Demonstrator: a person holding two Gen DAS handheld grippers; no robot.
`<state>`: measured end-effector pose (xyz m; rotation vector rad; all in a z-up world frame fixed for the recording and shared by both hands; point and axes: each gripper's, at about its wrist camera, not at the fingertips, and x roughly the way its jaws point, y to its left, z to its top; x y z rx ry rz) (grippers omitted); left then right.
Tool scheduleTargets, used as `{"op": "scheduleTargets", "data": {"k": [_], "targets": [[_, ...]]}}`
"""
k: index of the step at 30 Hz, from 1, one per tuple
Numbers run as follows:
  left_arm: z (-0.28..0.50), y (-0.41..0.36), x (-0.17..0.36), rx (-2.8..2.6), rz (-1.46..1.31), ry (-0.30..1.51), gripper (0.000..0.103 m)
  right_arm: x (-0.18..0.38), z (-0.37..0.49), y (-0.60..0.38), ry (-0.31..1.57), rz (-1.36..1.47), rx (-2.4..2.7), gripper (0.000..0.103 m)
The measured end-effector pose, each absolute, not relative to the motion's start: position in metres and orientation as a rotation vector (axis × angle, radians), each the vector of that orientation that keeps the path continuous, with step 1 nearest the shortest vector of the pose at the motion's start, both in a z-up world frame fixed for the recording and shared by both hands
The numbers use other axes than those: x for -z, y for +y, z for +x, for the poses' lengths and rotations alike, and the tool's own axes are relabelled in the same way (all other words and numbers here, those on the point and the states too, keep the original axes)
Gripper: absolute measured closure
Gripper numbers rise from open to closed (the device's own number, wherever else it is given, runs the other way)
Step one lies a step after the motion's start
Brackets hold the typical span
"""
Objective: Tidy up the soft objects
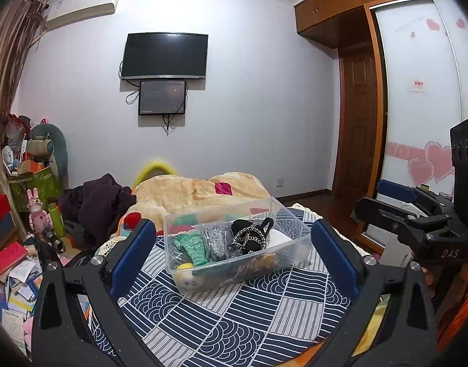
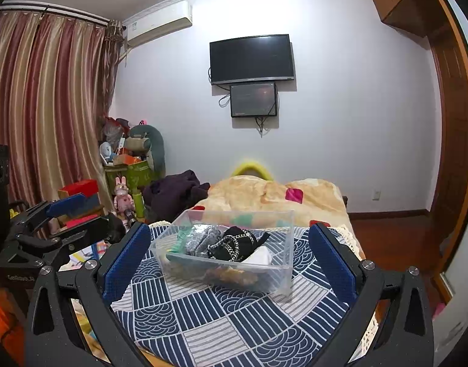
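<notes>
Left wrist: left gripper (image 1: 234, 244) spread wide, empty; clear bin (image 1: 290, 229) of soft items sits between & just ahead of its fingers on patterned cloth (image 1: 234, 315). Right wrist: right gripper (image 2: 230, 255) also wide apart, empty, same bin (image 2: 287, 253) centred ahead

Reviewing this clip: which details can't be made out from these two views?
- Items at the bottom of the clear plastic bin: both views, buried under the green knit piece and the black chain-trimmed item.
- Yellow object behind the blanket: blurred, mostly hidden.
- The person's hands: both views, behind the gripper frames.
</notes>
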<state>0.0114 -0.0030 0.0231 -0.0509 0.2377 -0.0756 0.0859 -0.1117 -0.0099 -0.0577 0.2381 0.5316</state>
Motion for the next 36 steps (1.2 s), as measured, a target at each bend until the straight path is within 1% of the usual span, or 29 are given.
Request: {"op": "scheduleTargets", "data": {"k": [36], "targets": [[0.0086, -0.0055, -0.0222, 0.116, -0.058, 0.251, 0.000, 0.0119, 0.0831, -0.1075, 0.235, -0.061, -0.535, 0.000]]}}
